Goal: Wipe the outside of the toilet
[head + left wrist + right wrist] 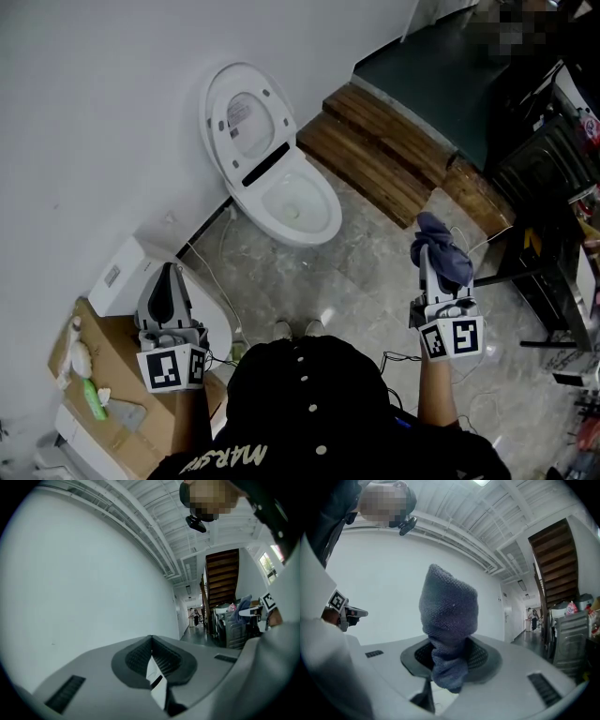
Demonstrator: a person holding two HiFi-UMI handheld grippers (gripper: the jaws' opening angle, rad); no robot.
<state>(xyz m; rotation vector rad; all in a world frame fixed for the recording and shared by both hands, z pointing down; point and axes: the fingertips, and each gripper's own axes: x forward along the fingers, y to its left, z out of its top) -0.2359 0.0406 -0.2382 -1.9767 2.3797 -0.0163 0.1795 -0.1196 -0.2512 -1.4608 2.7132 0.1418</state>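
Right now the right claw (449,654) is clamped on a bunched blue-grey woven cloth (449,611), most of which stands up above the jaws. I'd say it is pinched by its lower end so that a loose pad is free for wiping. The left claw (151,645) has its jaws pressed together with nothing between them, seemingly spare. Both point upward, near the person's body. Ahead, well apart from both, the white oval toilet (286,202) sits on the grey stone floor (375,281) with its lid (239,112) up against the white wall (94,112). No wiping looks begun.
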